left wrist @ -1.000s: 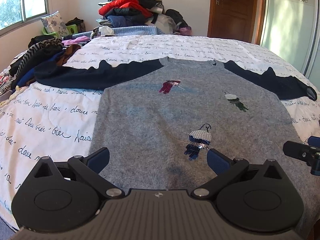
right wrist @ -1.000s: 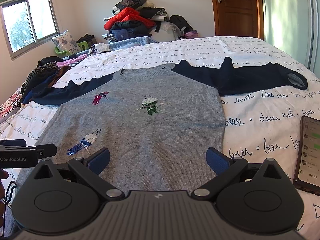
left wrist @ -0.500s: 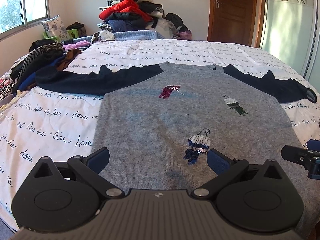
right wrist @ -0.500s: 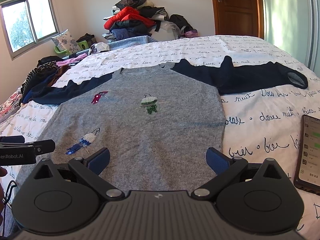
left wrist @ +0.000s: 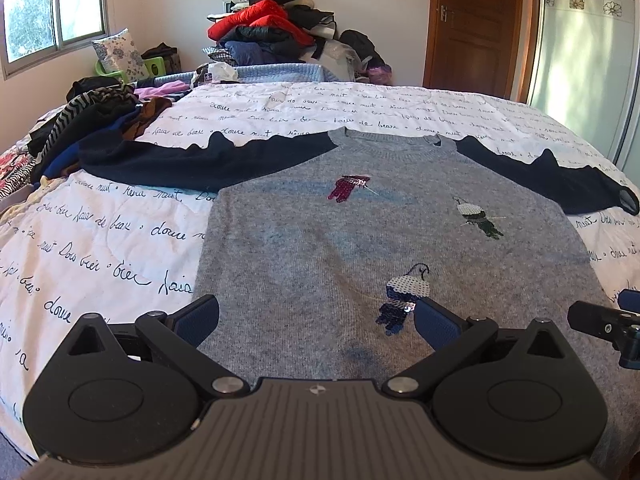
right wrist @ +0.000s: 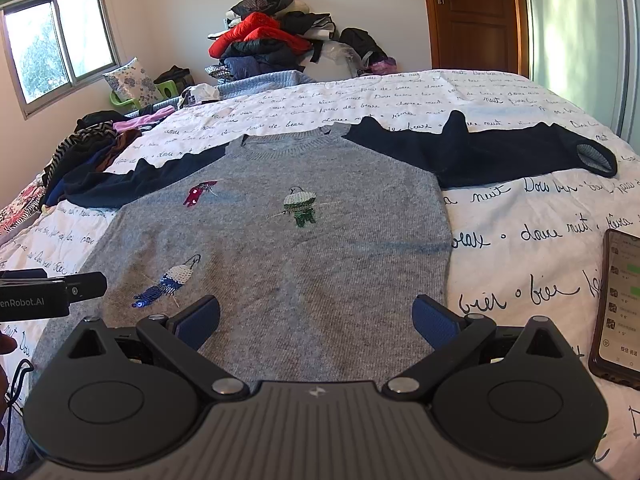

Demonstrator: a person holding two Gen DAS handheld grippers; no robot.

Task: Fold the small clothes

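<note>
A grey sweater [left wrist: 360, 248] [right wrist: 304, 264] with navy sleeves and sequin figures lies flat, front up, on the bed, both sleeves spread sideways. My left gripper [left wrist: 316, 316] hovers open over the hem on the sweater's left side, nothing between its blue pads. My right gripper [right wrist: 316, 316] stands open over the hem near the sweater's right edge, also empty. In the left wrist view the right gripper's tip [left wrist: 600, 322] shows at the right edge. The left gripper's tip [right wrist: 60, 292] shows at the left of the right wrist view.
The bed has a white quilt with black script [left wrist: 100, 248] [right wrist: 540, 232]. A phone [right wrist: 620, 304] lies on the quilt right of the sweater. Loose clothes [left wrist: 84, 120] are heaped at the bed's left; a taller pile [left wrist: 276, 28] sits behind the bed. A wooden door [left wrist: 476, 24] is at the back right.
Both grippers have tilted slightly, so the sweater sits a little lower in the views. Both stay open and the sweater has not moved.
</note>
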